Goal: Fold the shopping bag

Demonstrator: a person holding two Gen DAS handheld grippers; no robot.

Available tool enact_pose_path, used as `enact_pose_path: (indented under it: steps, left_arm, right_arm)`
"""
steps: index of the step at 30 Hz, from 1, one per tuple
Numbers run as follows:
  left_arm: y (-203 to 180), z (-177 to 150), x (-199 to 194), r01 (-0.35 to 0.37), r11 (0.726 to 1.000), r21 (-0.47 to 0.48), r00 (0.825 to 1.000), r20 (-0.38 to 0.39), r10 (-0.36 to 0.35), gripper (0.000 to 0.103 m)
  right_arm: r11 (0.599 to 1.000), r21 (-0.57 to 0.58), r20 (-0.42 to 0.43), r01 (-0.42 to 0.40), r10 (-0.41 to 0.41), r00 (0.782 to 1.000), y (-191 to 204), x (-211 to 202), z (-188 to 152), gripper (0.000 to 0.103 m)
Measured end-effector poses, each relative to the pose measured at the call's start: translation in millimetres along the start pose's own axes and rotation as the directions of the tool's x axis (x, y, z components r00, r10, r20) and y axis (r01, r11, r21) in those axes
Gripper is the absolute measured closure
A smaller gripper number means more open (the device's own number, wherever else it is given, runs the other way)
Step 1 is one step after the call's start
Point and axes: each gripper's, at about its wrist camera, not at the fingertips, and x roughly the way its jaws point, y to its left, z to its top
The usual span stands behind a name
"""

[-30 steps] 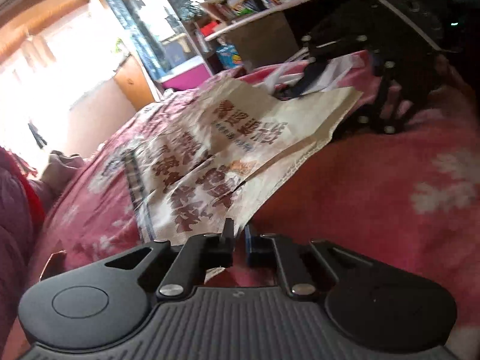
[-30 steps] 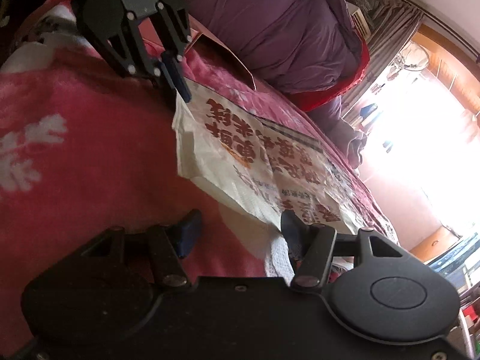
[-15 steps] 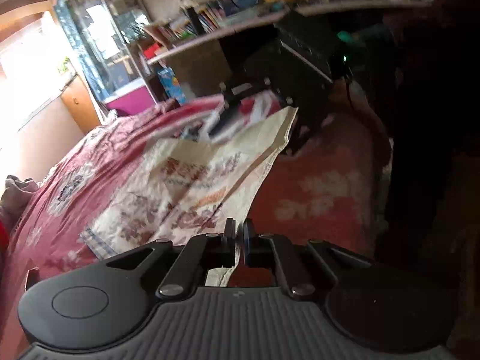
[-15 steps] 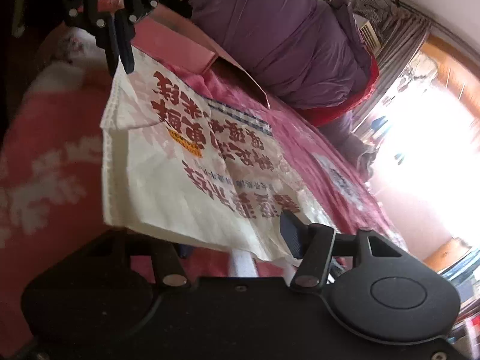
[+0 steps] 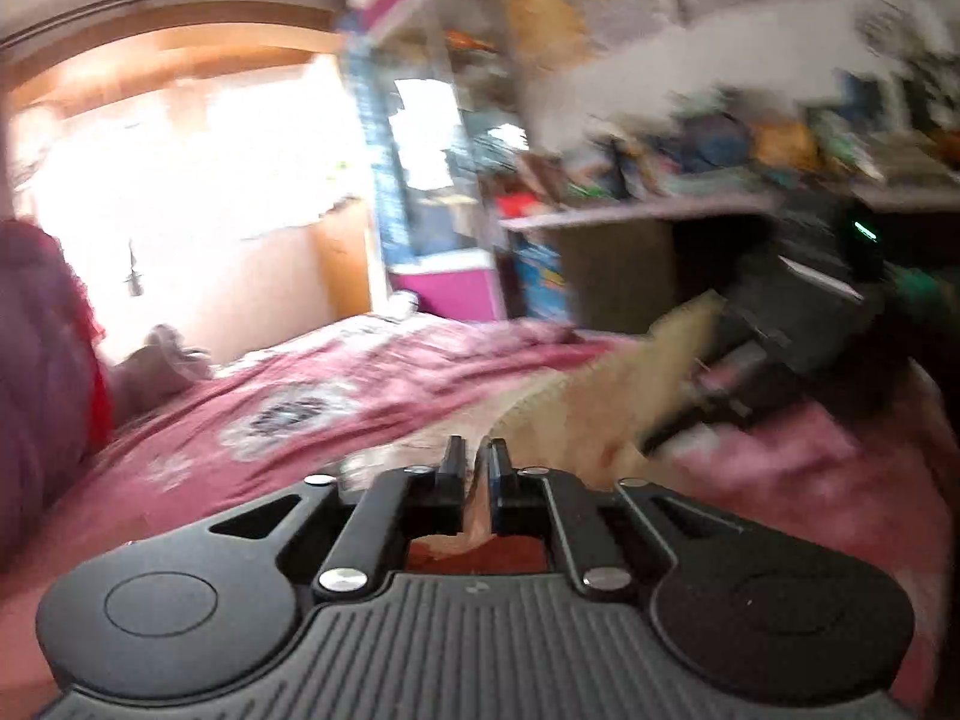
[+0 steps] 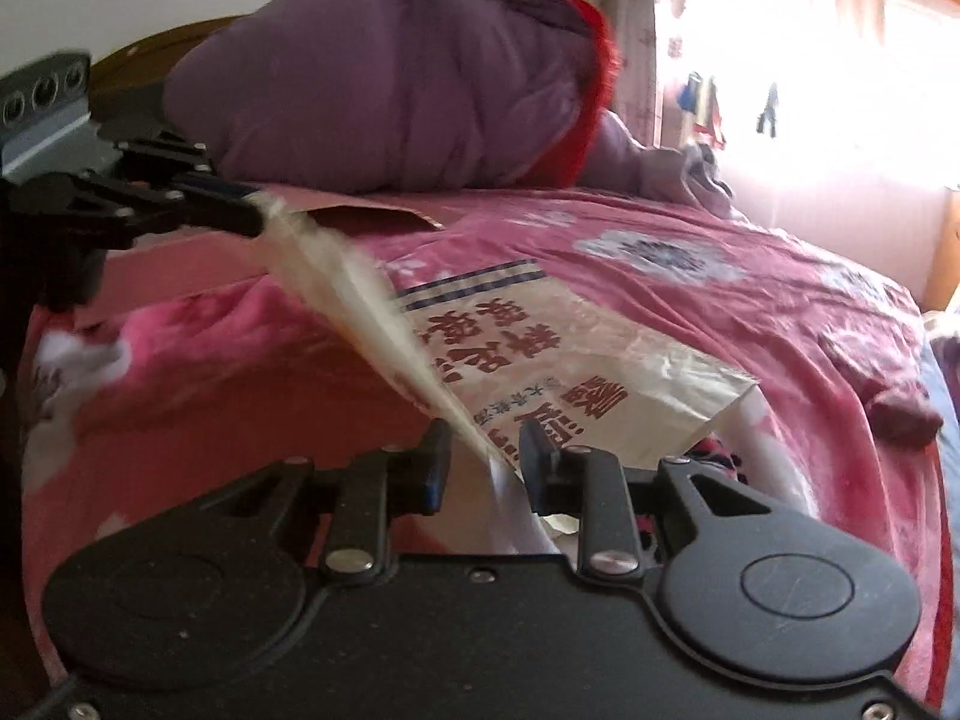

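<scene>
The shopping bag [image 6: 540, 348] is cream woven plastic with red characters and a blue striped band. It lies partly on the red floral bedspread [image 6: 720, 300], with its near edge lifted. My left gripper [image 5: 474, 468] is shut on one corner of that edge; it also shows in the right wrist view [image 6: 255, 213]. My right gripper [image 6: 483, 456] has its jaws partly apart, with the bag's other corner running between them. The raised edge stretches taut between the two grippers. The left wrist view is blurred; the bag [image 5: 594, 414] shows there as a tan fold.
A purple and red quilt pile [image 6: 390, 78] sits at the head of the bed. A brown cardboard piece [image 6: 372, 216] lies under the bag's far side. A cluttered shelf [image 5: 690, 180] and glass cabinet [image 5: 432, 180] stand beyond the bed. A bright window [image 5: 180, 168] is behind.
Both grippers have lifted the bag's near edge off the bed and swung it up. The right jaws have narrowed around the corner. The left gripper stays shut on its corner.
</scene>
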Motion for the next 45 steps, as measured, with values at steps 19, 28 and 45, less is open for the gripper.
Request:
enact_pose_path:
  steps: [19, 28, 45]
  left_arm:
    - [45.5, -15.3, 16.8, -0.221, 0.891, -0.396, 0.972, -0.011, 0.236, 0.035]
    - [27.8, -6.8, 17.8, -0.047, 0.931, -0.361, 0.998, 0.020, 0.058, 0.035]
    - [-31.5, -11.6, 120.3, -0.065, 0.954, -0.293, 0.955, -0.295, -0.026, 0.035]
  right_arm:
    - [0.796, 0.561, 0.026, -0.225, 0.255, 0.967, -42.0, 37.3, -11.2, 0.084]
    - [0.684, 0.618, 0.006, -0.387, 0.489, 0.872, -24.5, 40.5, -17.3, 0.084]
    - [0.824, 0.565, -0.116, 0.036, 0.036, 0.993, -56.1, -15.8, -12.8, 0.068]
